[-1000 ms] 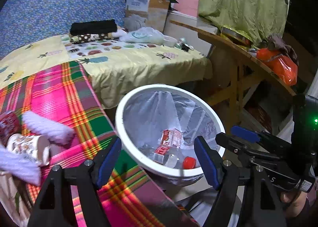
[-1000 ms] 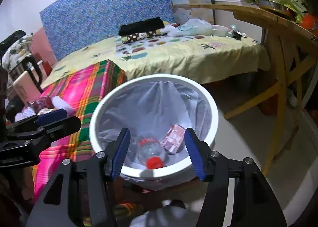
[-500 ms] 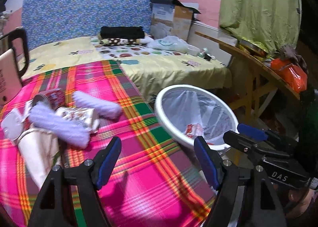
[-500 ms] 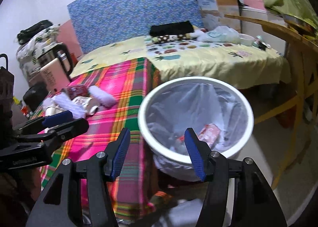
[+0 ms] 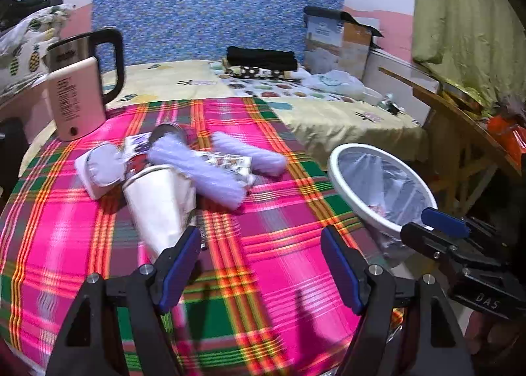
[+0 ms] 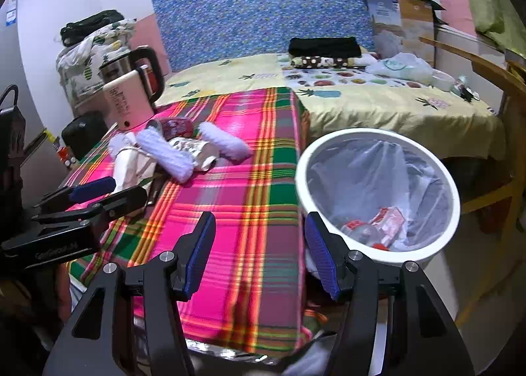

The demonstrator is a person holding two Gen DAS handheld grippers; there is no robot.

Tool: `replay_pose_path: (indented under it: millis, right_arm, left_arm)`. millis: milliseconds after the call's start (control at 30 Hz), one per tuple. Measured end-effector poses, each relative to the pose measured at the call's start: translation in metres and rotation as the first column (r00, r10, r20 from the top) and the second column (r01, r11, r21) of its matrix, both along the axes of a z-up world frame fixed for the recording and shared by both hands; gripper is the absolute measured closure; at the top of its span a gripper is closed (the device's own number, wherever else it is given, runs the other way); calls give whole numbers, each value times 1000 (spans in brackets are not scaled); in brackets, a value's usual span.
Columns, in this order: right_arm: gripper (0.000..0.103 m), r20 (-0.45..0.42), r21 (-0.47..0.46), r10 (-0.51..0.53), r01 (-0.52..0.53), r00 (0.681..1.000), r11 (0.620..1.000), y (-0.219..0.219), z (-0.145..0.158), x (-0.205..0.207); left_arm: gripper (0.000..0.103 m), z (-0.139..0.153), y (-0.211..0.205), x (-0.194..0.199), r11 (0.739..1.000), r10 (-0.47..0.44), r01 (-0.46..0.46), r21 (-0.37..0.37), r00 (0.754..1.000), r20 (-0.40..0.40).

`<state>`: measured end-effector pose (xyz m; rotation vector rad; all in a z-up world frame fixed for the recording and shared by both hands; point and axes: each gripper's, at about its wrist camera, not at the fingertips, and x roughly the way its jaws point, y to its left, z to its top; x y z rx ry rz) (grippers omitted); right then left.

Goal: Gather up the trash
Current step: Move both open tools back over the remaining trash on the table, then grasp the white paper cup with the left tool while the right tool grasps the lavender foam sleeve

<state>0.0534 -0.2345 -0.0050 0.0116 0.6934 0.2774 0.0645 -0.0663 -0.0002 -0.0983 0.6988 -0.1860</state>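
both claws released, empty: left gripper (image 5: 261, 264), right gripper (image 6: 259, 251). trash pile (image 6: 171, 152) heaped mid tablecloth (image 6: 236, 211), bin (image 6: 378, 198) beside table edge. risk: tangled pile; grabbing white cup (image 5: 157, 201) may drag rollers off.

Desk (image 6: 250, 178) draped in pink, green and orange plaid cloth. Behind it, a bed (image 6: 361, 103) with yellow pineapple-print sheet and blue patterned headboard (image 6: 273, 4). Walls white above, pink lower down. Wooden table (image 5: 460, 119) stood at the right, under a green curtain (image 5: 460, 14). Cardboard box (image 6: 404, 27) beside the headboard. Pale floor (image 6: 486, 277).
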Motion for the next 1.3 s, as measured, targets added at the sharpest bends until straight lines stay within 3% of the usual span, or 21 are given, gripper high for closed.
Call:
replay_pose_path:
  millis: [267,500,1100,1133,1233,1300]
  right_arm:
    - [45,3,14,65,-65,998,998,22,-2,-2]
    - [45,-6,-15,120,-120,993,993,40,-4,0]
    - [45,-25,-22,155,-156,988,988,51,-6,21]
    - [45,-27,-23,159,-160,987,987,51,-7,22]
    - [45,-35,-29,172,-173,985,985,54,-8,26]
    - [45,-37,-33,181,-183,983,983,57,-9,29]
  left_arm:
    - [27,0,24,-15,996,78,-80,50,996,41]
    - [27,-7,45,-10,988,141,-141,56,990,10]
    - [27,-23,61,24,981,193,-194,-14,979,-67]
    - [29,-25,61,26,981,188,-190,-21,979,-71]
    - [55,-30,61,29,984,177,-180,-18,980,-91]
    - [60,-30,63,27,985,167,-170,-32,982,-93]
